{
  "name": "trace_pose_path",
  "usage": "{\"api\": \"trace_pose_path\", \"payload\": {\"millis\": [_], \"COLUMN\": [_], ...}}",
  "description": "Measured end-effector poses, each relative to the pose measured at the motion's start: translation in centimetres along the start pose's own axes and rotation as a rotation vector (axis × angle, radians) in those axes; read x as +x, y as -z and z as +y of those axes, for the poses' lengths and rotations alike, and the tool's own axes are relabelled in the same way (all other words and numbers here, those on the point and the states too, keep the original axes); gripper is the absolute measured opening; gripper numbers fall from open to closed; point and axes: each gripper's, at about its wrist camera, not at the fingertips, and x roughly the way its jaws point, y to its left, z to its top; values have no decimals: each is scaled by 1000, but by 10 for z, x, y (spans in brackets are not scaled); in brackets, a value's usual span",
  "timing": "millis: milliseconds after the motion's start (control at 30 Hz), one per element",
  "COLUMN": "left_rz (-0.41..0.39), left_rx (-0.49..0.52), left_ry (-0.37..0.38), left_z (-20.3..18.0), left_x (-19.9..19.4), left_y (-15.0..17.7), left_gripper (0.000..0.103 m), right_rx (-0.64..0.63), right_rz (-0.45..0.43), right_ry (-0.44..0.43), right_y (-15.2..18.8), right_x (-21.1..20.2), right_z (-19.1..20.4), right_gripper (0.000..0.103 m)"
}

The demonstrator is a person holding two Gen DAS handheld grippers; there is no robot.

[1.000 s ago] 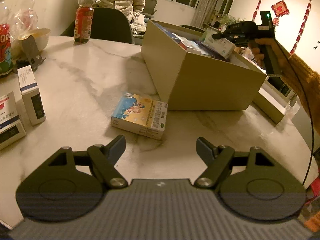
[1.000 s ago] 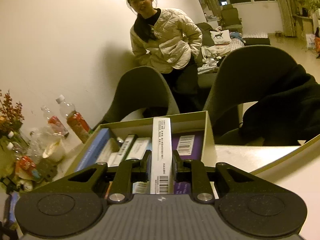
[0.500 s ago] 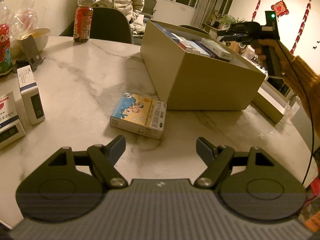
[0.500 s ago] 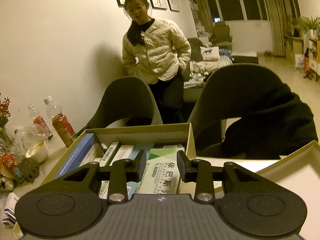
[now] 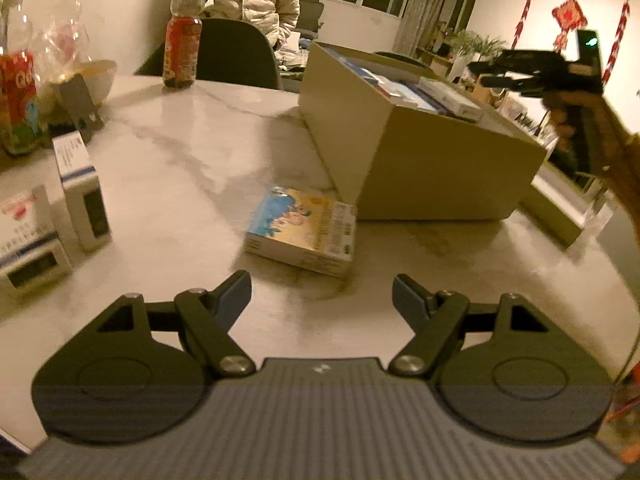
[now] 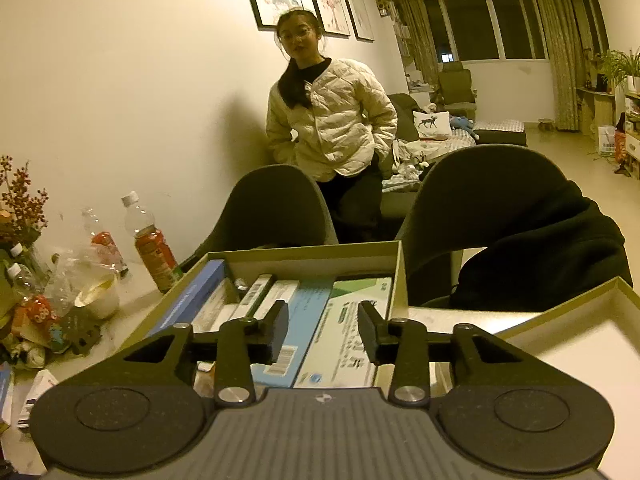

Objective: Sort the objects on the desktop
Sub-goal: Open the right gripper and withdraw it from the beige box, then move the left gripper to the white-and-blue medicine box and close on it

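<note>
On the marbled surface (image 5: 192,152), the colourful cartoon-printed box (image 5: 302,230) lies flat just in front of the left tongs (image 5: 322,294), which hang above the surface with their jaws spread wide and nothing between them. Just behind that box, and slightly to its right, stands the big tan carton (image 5: 420,160), already packed with medicine boxes laid side by side. Over to the left of the surface a white-and-blue box (image 5: 82,196) stands upright, with another white box (image 5: 28,240) lying nearer the edge beside it. Farther back there is a red-labelled drink bottle (image 5: 182,44), a pale bowl (image 5: 98,76) and a small dark stand (image 5: 80,100).

The right tongs (image 6: 322,330) are held above the carton's near end, jaws opening and pinching nothing; a green-and-white medicine box (image 6: 352,332) lies flat in the carton below them, beside a light blue one (image 6: 300,328), and a long dark blue box (image 6: 188,300) leans against the carton's left wall. From the left side, the hand (image 5: 576,108) gripping those tongs shows at the carton's far right. Two dark chairs (image 6: 276,208) stand behind the surface, and a person in a pale quilted jacket (image 6: 328,124) stands beyond them.
</note>
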Motion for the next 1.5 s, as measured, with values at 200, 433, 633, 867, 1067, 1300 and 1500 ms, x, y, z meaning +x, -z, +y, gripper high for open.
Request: {"api": "trace_pose_path", "payload": {"millis": [200, 433, 633, 867, 1067, 1300, 1500], "left_rz": [-16, -60, -58, -71, -57, -42, -37], "left_rx": [9, 27, -1, -29, -85, -142, -167], "left_ry": [-72, -222, -340, -408, -465, -488, -500], "left_z": [10, 24, 39, 52, 70, 82, 82], "left_x": [-2, -15, -17, -20, -10, 5, 14], "left_y": [-2, 5, 1, -8, -21, -31, -33], "left_gripper": [81, 88, 77, 73, 51, 33, 23], "right_rx": [21, 69, 102, 89, 101, 109, 103], "right_rz": [-34, -72, -85, -67, -63, -70, -91], "right_ry": [-35, -70, -85, -95, -101, -118, -123], "right_y": [14, 32, 51, 76, 93, 107, 115], "right_x": [-29, -66, -90, -108, -120, -132, -142], "right_z": [5, -1, -6, 3, 10, 21, 32], "right_gripper": [58, 72, 76, 79, 80, 81, 81]}}
